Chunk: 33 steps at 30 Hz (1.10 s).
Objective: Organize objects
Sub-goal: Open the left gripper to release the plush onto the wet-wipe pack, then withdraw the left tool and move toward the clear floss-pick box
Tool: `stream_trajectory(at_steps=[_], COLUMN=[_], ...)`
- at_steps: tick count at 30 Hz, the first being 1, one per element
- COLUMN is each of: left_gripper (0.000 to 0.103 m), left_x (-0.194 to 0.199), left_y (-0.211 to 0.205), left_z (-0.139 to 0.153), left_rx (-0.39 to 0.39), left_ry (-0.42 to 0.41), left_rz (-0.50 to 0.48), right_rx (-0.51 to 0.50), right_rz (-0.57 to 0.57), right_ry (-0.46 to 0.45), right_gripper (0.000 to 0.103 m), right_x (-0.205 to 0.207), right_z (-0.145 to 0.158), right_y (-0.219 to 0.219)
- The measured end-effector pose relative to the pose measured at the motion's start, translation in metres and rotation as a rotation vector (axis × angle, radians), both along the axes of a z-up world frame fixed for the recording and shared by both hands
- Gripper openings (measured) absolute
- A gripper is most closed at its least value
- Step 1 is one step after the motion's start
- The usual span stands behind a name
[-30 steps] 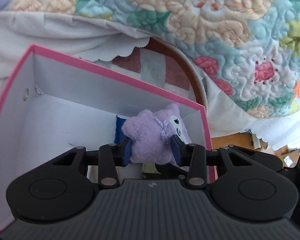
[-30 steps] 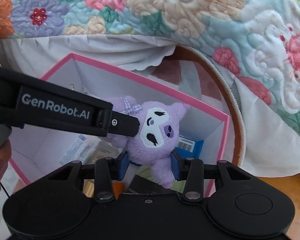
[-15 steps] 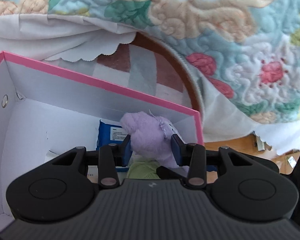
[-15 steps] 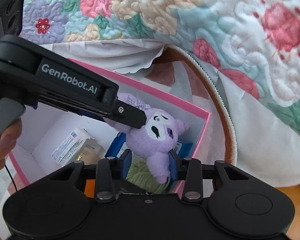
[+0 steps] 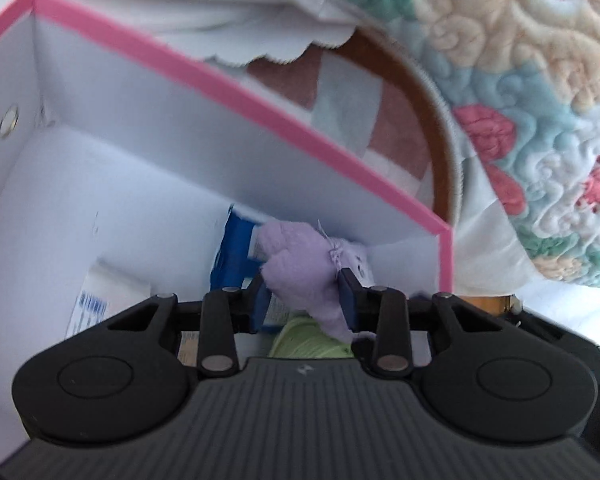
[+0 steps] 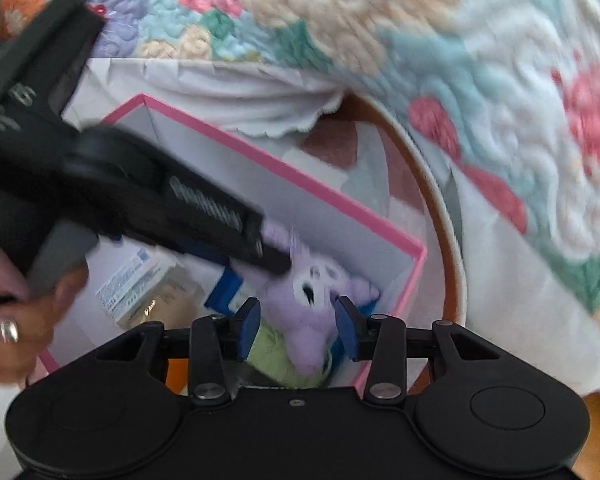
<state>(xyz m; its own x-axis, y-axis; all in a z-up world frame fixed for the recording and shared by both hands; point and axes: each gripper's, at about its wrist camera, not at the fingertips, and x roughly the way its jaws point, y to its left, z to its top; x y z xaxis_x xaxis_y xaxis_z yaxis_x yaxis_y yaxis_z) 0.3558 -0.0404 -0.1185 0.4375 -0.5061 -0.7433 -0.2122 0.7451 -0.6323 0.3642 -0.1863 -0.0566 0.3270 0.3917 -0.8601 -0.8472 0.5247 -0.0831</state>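
Small purple plush toy point(image 5: 304, 268) with its face turned away in the left wrist view and smeared by blur in the right, pale green soft item point(image 6: 276, 354) mostly hidden beneath it, small printed carton point(image 6: 140, 284) text unreadable, pink-rimmed white cardboard box point(image 5: 4, 32) cut off at the left edge.

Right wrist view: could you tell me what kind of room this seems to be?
Probably a bedroom at home. A floral quilted bedspread with a white scalloped sheet hangs over the scene, and below it a pink-rimmed storage box holds a purple plush toy and other household bits.
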Motion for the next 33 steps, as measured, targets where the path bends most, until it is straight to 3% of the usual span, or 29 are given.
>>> stream_trajectory(at_steps=[2, 4, 6, 10, 14, 18, 21, 25, 29, 33], left_gripper=[0.034, 0.034, 0.034, 0.034, 0.034, 0.034, 0.034, 0.034, 0.034, 0.038], left_x=[-0.006, -0.013, -0.019, -0.025, -0.014, -0.006, -0.011, -0.023, -0.04, -0.064], left_y=[0.003, 0.007, 0.011, 0.016, 0.007, -0.005, -0.01, -0.014, -0.013, -0.018], left_z=[0.004, 0.015, 0.026, 0.032, 0.019, 0.001, 0.004, 0.024, 0.046, 0.074], left_rx=[-0.017, 0.014, 0.047, 0.067, 0.125, 0.151, 0.214, 0.262, 0.314, 0.408], left_ry=[-0.02, -0.049, -0.103, -0.12, -0.09, -0.041, -0.022, -0.056, -0.064, -0.091], left_rz=[0.014, 0.02, 0.02, 0.015, 0.0, -0.022, -0.042, -0.061, -0.065, -0.074], right_rx=[-0.003, 0.01, -0.003, -0.002, -0.003, -0.017, -0.01, 0.003, 0.118, 0.213], right_rz=[-0.014, -0.026, -0.028, -0.046, -0.065, -0.072, -0.075, -0.056, -0.089, -0.072], right_ry=[0.005, 0.035, 0.001, -0.008, 0.013, 0.016, 0.015, -0.01, 0.003, -0.044], right_gripper=[0.038, 0.02, 0.019, 0.019, 0.018, 0.011, 0.01, 0.015, 0.024, 0.044], right_x=[-0.003, -0.006, -0.012, -0.016, -0.006, 0.003, 0.006, -0.006, -0.021, -0.051], right_z=[-0.001, -0.003, -0.005, -0.01, -0.023, -0.03, -0.033, -0.034, -0.011, 0.025], right_y=[0.011, 0.019, 0.025, 0.023, 0.019, 0.015, 0.013, 0.015, -0.003, -0.029])
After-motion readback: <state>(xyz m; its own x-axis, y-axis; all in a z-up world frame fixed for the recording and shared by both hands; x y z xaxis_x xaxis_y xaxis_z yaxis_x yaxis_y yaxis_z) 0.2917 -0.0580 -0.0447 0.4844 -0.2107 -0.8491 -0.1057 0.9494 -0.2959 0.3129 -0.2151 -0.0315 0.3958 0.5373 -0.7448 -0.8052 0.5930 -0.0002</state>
